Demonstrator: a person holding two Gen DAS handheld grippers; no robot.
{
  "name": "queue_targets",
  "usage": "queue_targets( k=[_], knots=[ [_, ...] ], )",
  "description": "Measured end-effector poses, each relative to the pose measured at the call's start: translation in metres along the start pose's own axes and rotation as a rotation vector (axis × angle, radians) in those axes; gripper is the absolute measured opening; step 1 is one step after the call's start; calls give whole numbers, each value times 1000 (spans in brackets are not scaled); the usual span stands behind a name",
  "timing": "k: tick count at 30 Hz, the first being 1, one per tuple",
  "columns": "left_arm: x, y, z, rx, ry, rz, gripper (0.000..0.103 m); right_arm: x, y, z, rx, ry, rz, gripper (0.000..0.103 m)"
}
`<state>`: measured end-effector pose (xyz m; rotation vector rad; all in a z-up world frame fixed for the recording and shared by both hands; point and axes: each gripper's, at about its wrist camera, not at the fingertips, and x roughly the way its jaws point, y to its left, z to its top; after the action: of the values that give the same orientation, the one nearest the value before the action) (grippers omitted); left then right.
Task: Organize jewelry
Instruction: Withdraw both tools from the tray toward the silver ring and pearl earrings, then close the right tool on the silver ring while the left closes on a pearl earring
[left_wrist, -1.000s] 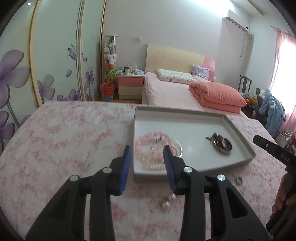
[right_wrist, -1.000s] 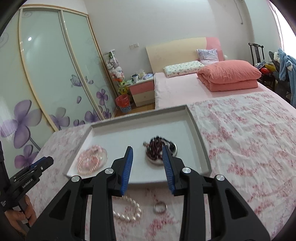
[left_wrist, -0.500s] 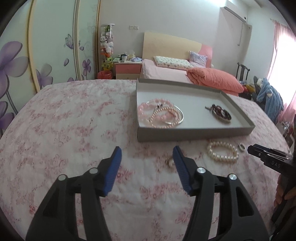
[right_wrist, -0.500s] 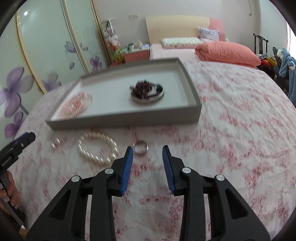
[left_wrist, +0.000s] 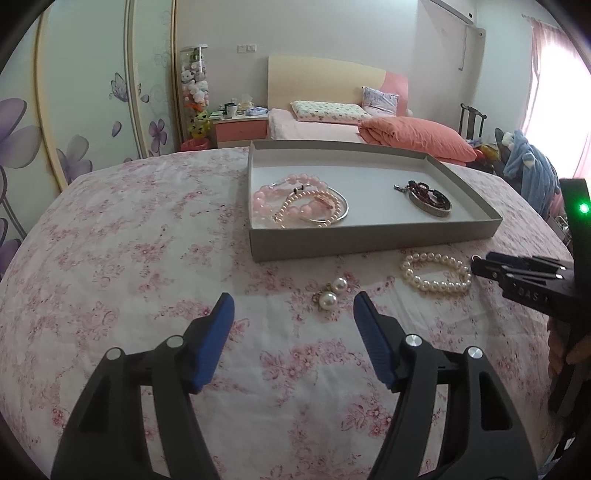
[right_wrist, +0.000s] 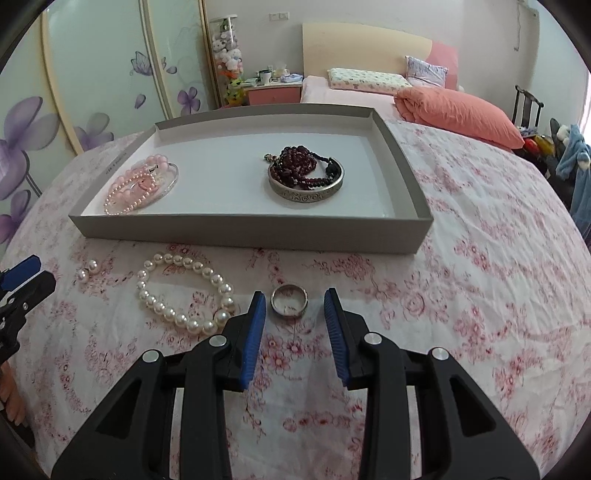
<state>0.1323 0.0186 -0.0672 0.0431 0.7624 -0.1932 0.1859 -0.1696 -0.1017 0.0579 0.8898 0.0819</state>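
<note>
Jewelry lies partly sorted on a pink floral bedspread (left_wrist: 129, 240). The grey tray (right_wrist: 243, 227) holds a pink bead bracelet (right_wrist: 138, 184) with a thin silver bangle at its left, and dark red beads (right_wrist: 299, 166) coiled in a small metal dish (right_wrist: 306, 190) toward its right. Outside the tray, along its near wall, lie a pair of pearl earrings (left_wrist: 332, 293), a white pearl bracelet (right_wrist: 184, 291) and a silver ring (right_wrist: 289, 300).

Left gripper (left_wrist: 293, 314): the jaws are opening, wider than a second ago, with nothing between them; the earrings sit just ahead, nearer the right-hand pad. A second ago this view had the fingers up at the tray's near edge; the tray now sits well ahead and the earrings are fully in sight.

Right gripper (right_wrist: 294, 312): jaws apart, unclenched, gap unchanged. The ring lies flat just ahead of the tips, centred between them, untouched by either pad. A second ago the ring lay hidden low behind the fingers, which framed the dish.
</note>
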Motion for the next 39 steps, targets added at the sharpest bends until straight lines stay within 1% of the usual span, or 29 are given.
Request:
queue_targets(
  k=[8, 9, 10, 11, 14, 19, 23, 24, 26, 28, 30, 32, 35, 36, 37, 38, 39],
  knots=[
    [4, -8, 0, 31, 18, 6, 66, 3, 0, 5, -6, 2, -5, 34],
    [4, -8, -1, 30, 20, 6, 66, 3, 0, 5, -7, 2, -8, 32],
    [5, -9, -1, 30, 24, 5, 66, 3, 0, 5, -9, 1, -11, 24],
    [6, -9, 0, 30, 27, 5, 66, 4, 1, 7, -15, 1, -14, 23],
    [8, -9, 0, 29, 38, 9, 66, 3, 3, 6, -28, 0, -28, 23],
    [13, -11, 0, 21, 62, 15, 66, 3, -1, 4, -2, -1, -12, 23],
    [19, -16, 2, 41, 80, 33, 65, 2, 1, 3, -12, -1, -23, 23],
    [21, -19, 3, 49, 86, 41, 64, 2, 1, 3, -11, -1, -22, 23],
    [27, -23, 6, 66, 105, 51, 56, 2, 2, 3, -10, -1, -21, 23],
    [34, -26, 7, 69, 127, 52, 43, 2, 2, 2, -9, -1, -19, 23],
    [39, -27, 8, 62, 143, 39, 38, 2, 2, 2, -9, -1, -19, 23],
    [41, -28, 10, 66, 142, 45, 37, 2, 2, 2, -8, -1, -19, 23],
    [43, -29, 11, 67, 140, 39, 31, 2, 3, 2, -6, 0, -16, 23],
    [43, -29, 11, 67, 140, 34, 27, 2, 3, 2, -6, 0, -17, 23],
    [44, -29, 11, 65, 139, 28, 19, 2, 3, 2, -6, 0, -17, 23],
    [43, -28, 11, 62, 139, 25, 16, 2, 3, 2, -6, 0, -17, 23],
    [43, -28, 11, 57, 139, 22, 14, 2, 3, 2, -6, 0, -17, 23]
  ],
)
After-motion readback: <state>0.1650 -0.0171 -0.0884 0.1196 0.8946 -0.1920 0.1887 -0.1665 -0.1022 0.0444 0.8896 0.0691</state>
